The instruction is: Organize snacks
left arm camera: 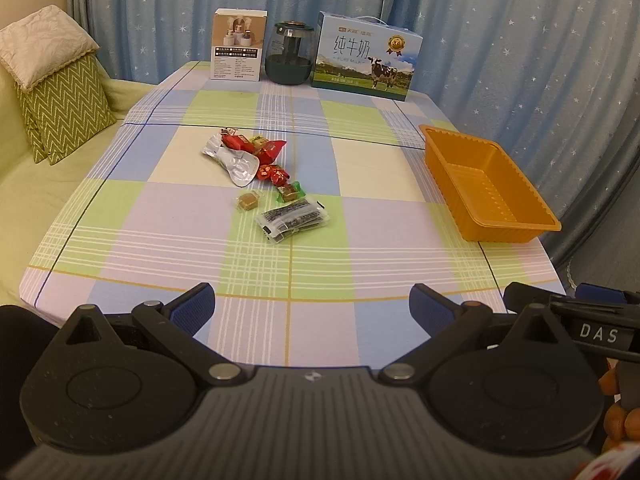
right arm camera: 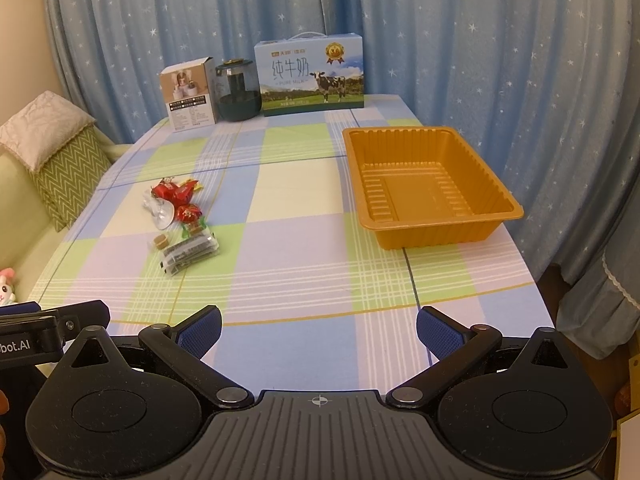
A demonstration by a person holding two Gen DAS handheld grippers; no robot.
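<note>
Both grippers, left gripper [left arm camera: 312, 308] and right gripper [right arm camera: 319, 328], hang wide open and empty at the near table edge, probably poised to start. Ahead, the snacks [left arm camera: 264, 176] lie heaped mid-table; the orange tray [right arm camera: 432, 184] waits well apart, bare. Only the right view shows a plush toy [right arm camera: 7, 285].

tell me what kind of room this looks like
Probably a home living or dining corner: a table under a checked tablecloth, star-print curtains behind it, and a sofa with cushions alongside. A milk carton box adds to the household feel.
</note>
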